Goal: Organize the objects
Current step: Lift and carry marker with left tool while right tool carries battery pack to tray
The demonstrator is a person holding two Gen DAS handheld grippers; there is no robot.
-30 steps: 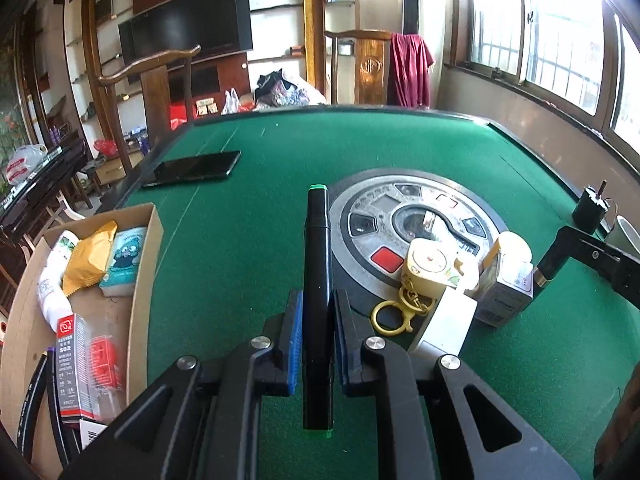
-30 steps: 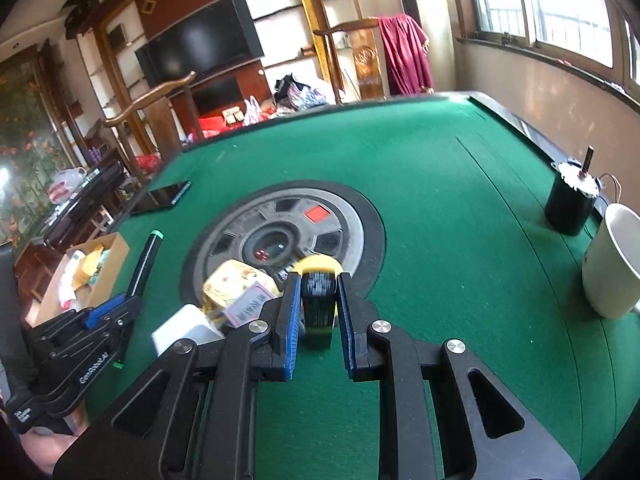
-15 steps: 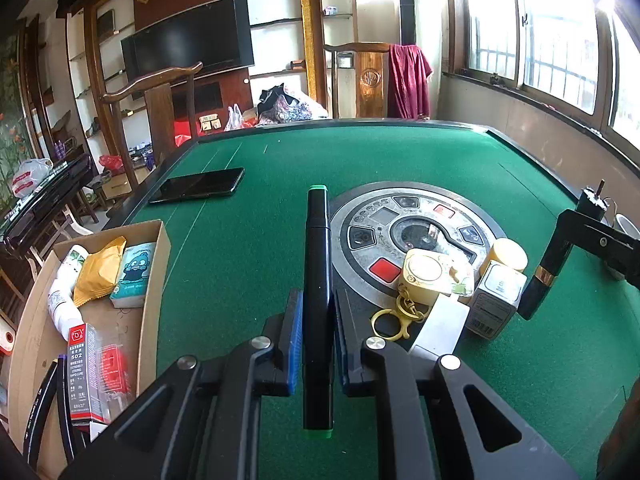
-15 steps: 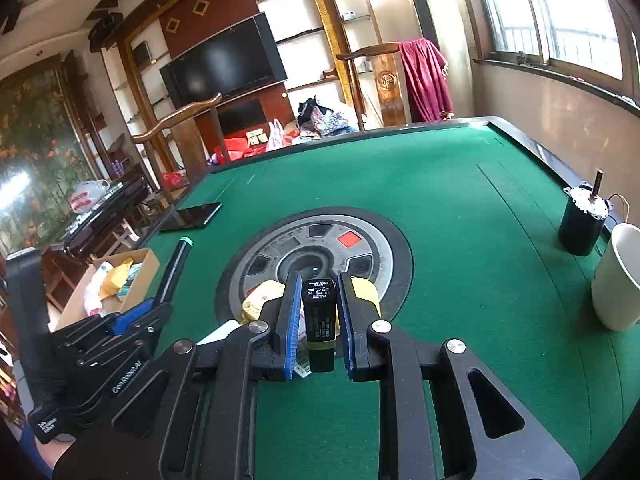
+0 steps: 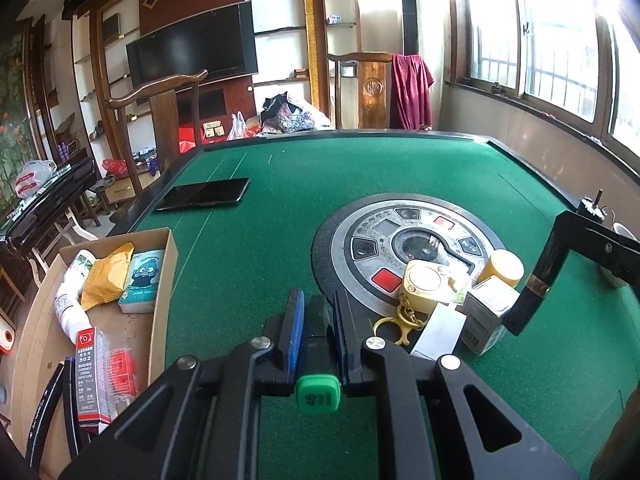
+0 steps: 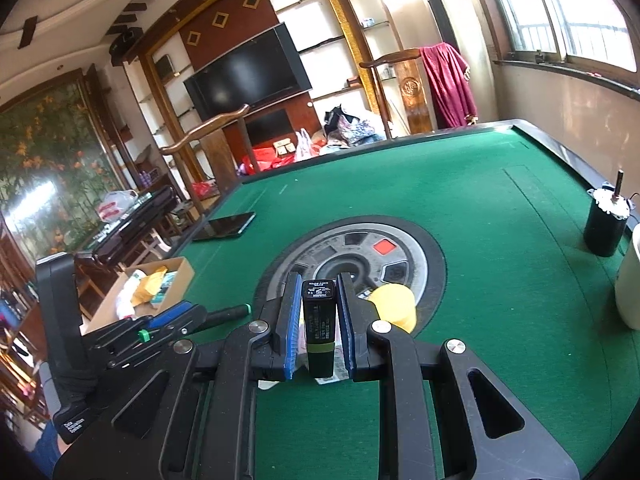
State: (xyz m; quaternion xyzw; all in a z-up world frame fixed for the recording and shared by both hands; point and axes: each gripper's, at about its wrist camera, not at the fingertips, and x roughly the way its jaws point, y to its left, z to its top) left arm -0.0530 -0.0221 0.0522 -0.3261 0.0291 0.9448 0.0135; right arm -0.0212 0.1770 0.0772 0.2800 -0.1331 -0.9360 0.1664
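Observation:
My left gripper [image 5: 318,312] is shut on a black marker with green end caps [image 5: 318,394], held level above the green table, pointing away from the camera. My right gripper [image 6: 318,300] is shut on a black lipstick tube with a gold band [image 6: 319,320], lifted above the table; the tube also shows in the left wrist view [image 5: 536,284]. A cardboard box [image 5: 164,280] at the table's left edge holds packets, a tube and a glue pack. On the round centre panel [image 5: 400,240] lie a yellow tape measure [image 5: 422,282], a yellow jar [image 5: 506,268], a small carton [image 5: 486,312] and a white card [image 5: 438,332].
A black phone [image 5: 204,194] lies at the table's far left. A black cylinder [image 6: 606,224] and a white cup [image 6: 632,280] stand at the right edge. Wooden chairs stand behind the table.
Both grippers have risen. The marker in my left gripper now points away, with its green cap facing the camera. My right gripper has lifted the lipstick off the pile.

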